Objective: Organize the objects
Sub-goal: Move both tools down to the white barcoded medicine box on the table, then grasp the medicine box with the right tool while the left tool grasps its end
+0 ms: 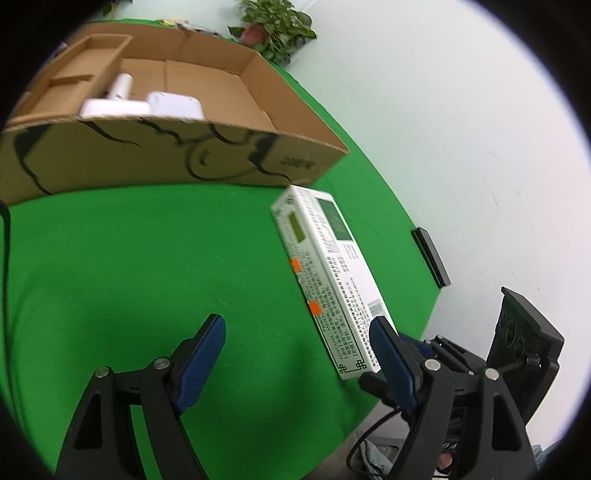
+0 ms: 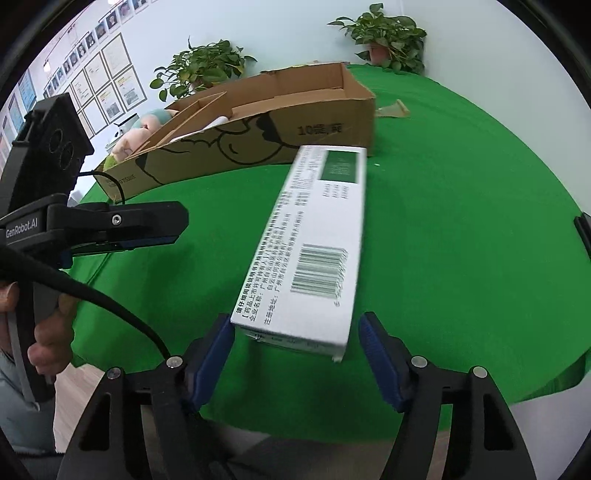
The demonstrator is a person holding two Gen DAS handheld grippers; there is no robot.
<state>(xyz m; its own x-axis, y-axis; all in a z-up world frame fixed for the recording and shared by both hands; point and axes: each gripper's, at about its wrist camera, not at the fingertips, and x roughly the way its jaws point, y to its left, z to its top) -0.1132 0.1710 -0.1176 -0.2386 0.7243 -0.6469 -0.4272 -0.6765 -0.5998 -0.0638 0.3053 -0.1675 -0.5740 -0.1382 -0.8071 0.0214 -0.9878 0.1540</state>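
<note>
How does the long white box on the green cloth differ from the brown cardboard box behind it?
The long white box is slim, closed and covered with small print and a barcode; the cardboard box is brown, much larger, open on top, with black line drawings on its side. The white box has the right gripper at its near end; the cardboard box already holds white items. Both rest on the green cloth.

The long carton [image 2: 314,243] lies on the tabletop [image 2: 461,240] just in front of the cardboard box [image 2: 236,147], near end between the right tool's [image 2: 297,334] fingers, potted plants [image 2: 388,35] behind.
</note>
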